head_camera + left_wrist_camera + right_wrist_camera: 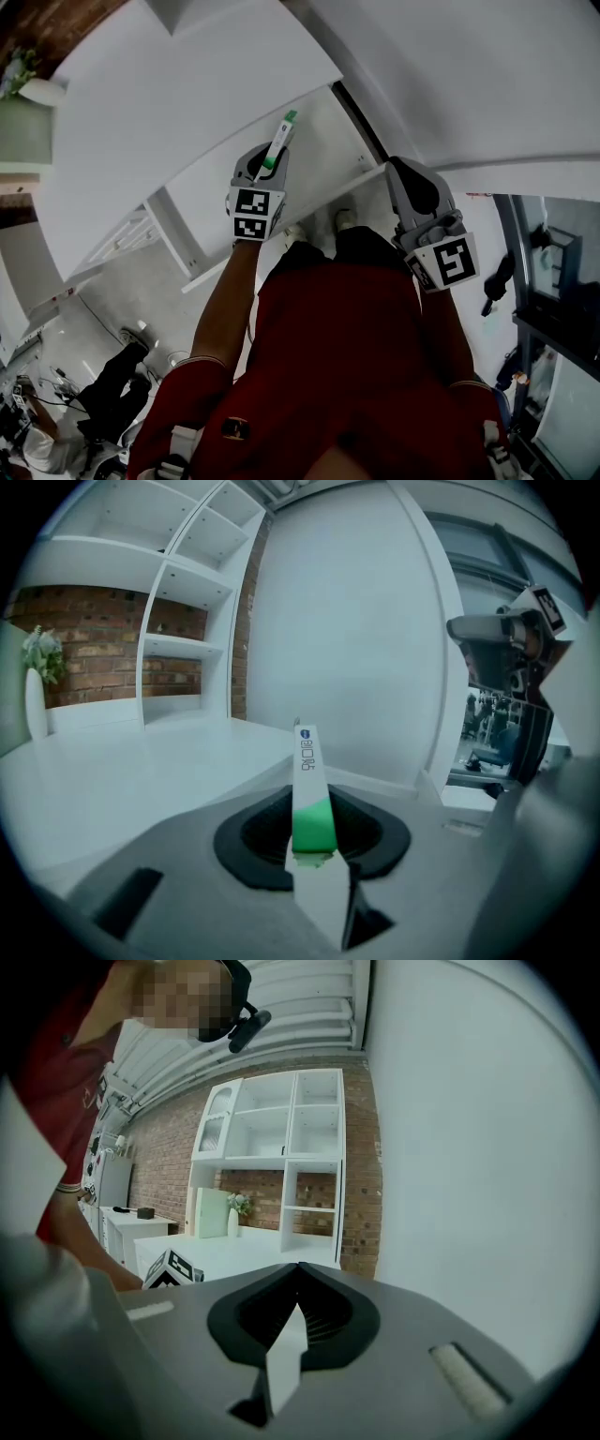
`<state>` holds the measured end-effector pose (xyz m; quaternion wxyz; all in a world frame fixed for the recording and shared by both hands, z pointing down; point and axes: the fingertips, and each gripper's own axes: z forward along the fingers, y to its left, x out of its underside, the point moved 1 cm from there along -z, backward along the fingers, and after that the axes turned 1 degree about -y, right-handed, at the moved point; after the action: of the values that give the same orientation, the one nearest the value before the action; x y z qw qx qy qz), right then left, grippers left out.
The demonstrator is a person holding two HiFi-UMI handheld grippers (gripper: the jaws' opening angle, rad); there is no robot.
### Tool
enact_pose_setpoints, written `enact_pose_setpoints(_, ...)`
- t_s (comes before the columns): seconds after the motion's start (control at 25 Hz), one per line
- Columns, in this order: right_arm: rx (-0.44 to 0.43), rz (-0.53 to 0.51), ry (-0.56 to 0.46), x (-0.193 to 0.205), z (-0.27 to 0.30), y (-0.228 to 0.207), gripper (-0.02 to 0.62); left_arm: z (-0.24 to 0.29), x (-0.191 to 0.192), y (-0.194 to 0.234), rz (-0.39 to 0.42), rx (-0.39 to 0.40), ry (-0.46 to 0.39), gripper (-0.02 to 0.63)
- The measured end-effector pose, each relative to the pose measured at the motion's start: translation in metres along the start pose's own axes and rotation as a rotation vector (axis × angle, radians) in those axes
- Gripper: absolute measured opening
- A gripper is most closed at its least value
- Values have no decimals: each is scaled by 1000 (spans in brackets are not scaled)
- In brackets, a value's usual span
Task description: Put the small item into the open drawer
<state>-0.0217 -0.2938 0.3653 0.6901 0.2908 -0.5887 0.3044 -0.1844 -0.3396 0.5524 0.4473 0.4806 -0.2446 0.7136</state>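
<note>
The left hand-held gripper (273, 161) grips a slim white tube with a green band (280, 139) between its jaws. The tube sticks out past the jaw tips, over the open white drawer (328, 155) under the white counter (187, 84). The right hand-held gripper (412, 178) has its jaws together and empty, near the drawer's right side.

white countertop (141, 775) bearing a white vase (36, 710)
</note>
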Motion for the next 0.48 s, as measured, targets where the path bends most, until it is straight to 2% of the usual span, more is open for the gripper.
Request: enact_pose_setpoints(0.48,-17,-4,51,17,15,-40,12,60,45,17,-12,-42,154,92)
